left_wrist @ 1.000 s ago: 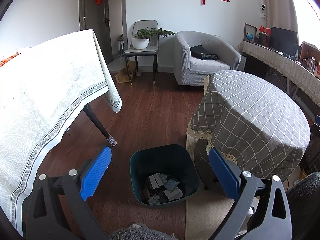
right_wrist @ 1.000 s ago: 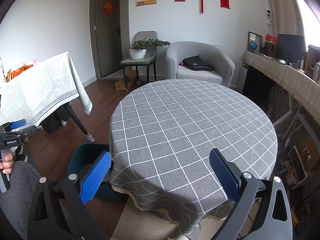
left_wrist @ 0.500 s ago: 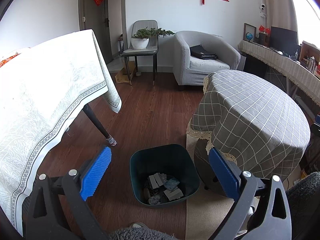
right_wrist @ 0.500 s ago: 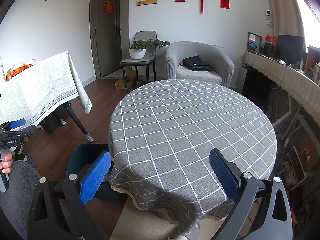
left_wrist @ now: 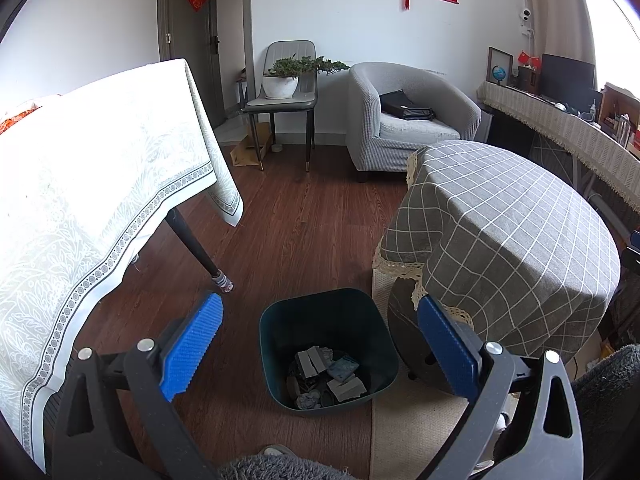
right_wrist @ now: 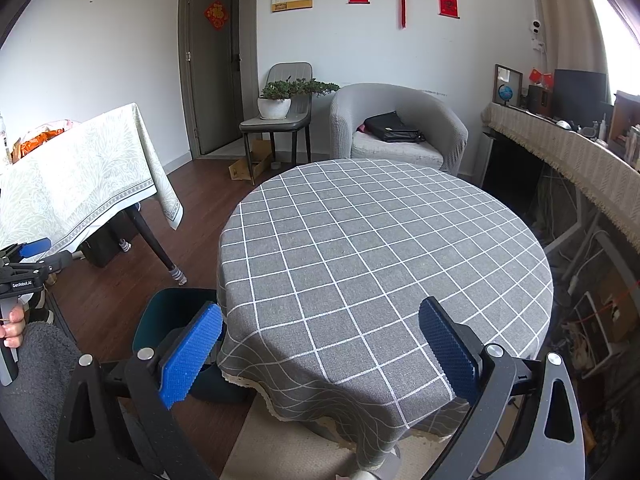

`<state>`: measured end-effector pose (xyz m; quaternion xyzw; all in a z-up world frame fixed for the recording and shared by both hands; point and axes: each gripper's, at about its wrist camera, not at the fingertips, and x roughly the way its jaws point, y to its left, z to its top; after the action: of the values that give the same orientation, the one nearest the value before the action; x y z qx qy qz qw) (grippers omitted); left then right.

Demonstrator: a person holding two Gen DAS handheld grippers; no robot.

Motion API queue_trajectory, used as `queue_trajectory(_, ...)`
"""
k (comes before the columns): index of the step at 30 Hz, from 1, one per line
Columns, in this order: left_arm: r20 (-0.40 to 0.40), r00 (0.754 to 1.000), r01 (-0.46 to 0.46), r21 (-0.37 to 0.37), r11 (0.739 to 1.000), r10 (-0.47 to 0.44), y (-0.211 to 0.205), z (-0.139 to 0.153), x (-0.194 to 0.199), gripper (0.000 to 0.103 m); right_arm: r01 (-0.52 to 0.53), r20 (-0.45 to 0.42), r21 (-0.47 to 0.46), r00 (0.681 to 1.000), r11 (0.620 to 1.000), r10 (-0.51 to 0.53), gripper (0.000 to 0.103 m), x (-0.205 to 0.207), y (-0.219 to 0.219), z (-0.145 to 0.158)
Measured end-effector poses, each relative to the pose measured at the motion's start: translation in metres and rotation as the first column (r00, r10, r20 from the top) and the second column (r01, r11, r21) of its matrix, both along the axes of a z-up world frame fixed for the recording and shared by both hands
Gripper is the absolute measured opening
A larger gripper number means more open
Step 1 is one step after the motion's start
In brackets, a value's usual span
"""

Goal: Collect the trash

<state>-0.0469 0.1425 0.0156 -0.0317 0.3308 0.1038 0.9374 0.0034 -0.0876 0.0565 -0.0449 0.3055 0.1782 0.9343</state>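
Round counter (right_wrist: 380, 248) w/ grey checked cloth sits ahead of the right gripper (right_wrist: 320, 350), jaws spread, nothing btwn them. Dark green bin (left_wrist: 326, 350) on the floor lies btwn the left gripper (left_wrist: 320, 346) jaws, also spread wide & empty. Trash (left_wrist: 326, 376), grey scraps, lies in the bin's bottom.
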Motion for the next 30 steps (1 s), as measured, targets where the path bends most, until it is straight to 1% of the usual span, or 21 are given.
queue_trajectory(30,-0.001,1.000,0.002,0.001,1.000,-0.002,-0.0011,0.0001,0.0005,0.100,0.009,-0.002,-0.009,1.000,1.000,-0.009,0.100,-0.0029,0.0007,0.0038)
